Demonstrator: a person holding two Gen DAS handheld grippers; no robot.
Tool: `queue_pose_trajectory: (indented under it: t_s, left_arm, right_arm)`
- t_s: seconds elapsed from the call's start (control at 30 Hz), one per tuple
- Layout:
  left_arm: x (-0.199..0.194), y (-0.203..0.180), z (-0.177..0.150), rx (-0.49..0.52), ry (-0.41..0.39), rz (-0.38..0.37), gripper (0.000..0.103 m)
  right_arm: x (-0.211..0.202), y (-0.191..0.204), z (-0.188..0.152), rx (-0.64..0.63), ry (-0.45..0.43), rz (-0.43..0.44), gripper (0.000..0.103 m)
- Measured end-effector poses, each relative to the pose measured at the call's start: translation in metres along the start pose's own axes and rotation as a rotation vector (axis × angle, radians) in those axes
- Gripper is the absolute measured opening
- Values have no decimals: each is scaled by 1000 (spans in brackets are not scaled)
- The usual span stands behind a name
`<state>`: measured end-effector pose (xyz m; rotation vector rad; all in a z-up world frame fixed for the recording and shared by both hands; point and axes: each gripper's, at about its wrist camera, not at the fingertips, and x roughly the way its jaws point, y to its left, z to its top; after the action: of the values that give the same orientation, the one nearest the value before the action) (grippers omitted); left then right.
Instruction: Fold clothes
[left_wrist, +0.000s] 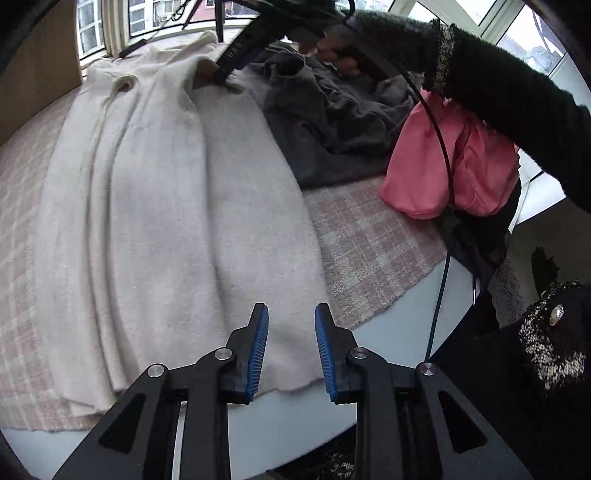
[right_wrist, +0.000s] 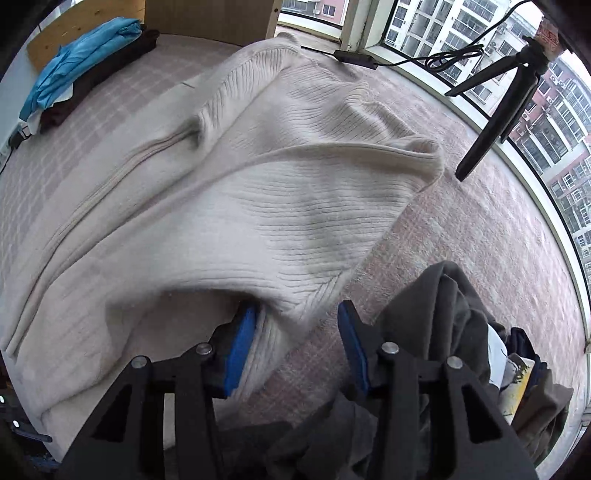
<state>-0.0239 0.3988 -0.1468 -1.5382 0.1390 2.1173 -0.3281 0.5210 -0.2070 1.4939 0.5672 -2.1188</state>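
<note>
A cream knitted sweater (left_wrist: 155, 206) lies lengthwise on the pink checked cloth (left_wrist: 373, 254). My left gripper (left_wrist: 291, 321) is open, its blue pads just above the sweater's near hem, holding nothing. My right gripper (left_wrist: 223, 75) shows far off at the sweater's shoulder. In the right wrist view the sweater (right_wrist: 258, 192) has one sleeve folded across its body. My right gripper (right_wrist: 297, 321) is open; its left finger is tucked under the sweater's edge and the right finger stands free over the cloth.
A dark grey garment (left_wrist: 332, 122) and a pink garment (left_wrist: 450, 166) lie at the right. The grey garment (right_wrist: 443, 314) is heaped beside my right gripper. Folded blue and dark clothes (right_wrist: 81, 62) sit far left. A tripod leg (right_wrist: 487, 122) stands by the window.
</note>
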Motion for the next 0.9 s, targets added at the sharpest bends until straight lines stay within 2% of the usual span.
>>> queue_pose_trajectory:
  t_s: [0.03, 0.07, 0.1, 0.17, 0.23, 0.27, 0.33, 0.37, 0.43, 0.5, 0.6, 0.67, 0.77, 0.8, 0.83, 0.9]
  left_arm:
    - [-9, 7, -5, -22, -8, 33, 26]
    - [-17, 15, -10, -46, -13, 59, 26]
    - [-23, 24, -15, -73, -18, 78, 26]
    - [-29, 36, -24, -112, -25, 97, 26]
    - [-24, 38, -24, -102, -13, 98, 26]
    - [-21, 34, -22, -81, -10, 89, 26]
    - [-12, 26, -18, -40, -4, 69, 27]
    - [-6, 22, -15, -21, 1, 69, 34]
    - [9, 16, -10, 11, 31, 119, 40]
    - [21, 20, -9, 6, 64, 161, 35]
    - [20, 28, -11, -7, 41, 153, 25]
    - [15, 35, -10, -44, 40, 119, 6]
    - [-2, 36, -6, -74, 12, 56, 6]
    - [-10, 33, -4, -71, -2, 43, 5]
    - [-17, 29, -3, -64, -16, 32, 4]
    - [-29, 13, -2, -30, -41, 22, 4]
  right_arm:
    - [4, -2, 0, 2, 3, -1, 44]
    - [9, -4, 1, 5, 6, -3, 27]
    - [5, -13, -4, 29, 1, 35, 8]
    - [-6, -44, -16, 152, -19, 121, 8]
    - [-7, -69, -27, 249, -27, 171, 8]
    - [-6, -71, -28, 248, -26, 177, 9]
    - [-1, -60, -25, 197, -16, 133, 10]
    - [2, -52, -23, 166, -6, 109, 11]
    - [4, -42, -19, 127, -1, 63, 14]
    - [1, -38, -16, 96, -16, 28, 20]
    - [-8, -40, -13, 85, -59, 4, 31]
    - [-11, -43, -11, 82, -86, 12, 31]
    - [-8, -38, -11, 51, -79, 5, 29]
    - [-2, -34, -14, 62, -62, 24, 19]
    - [-5, -32, -25, 87, -51, 63, 14]
    - [-14, -42, -32, 132, -63, 120, 13]
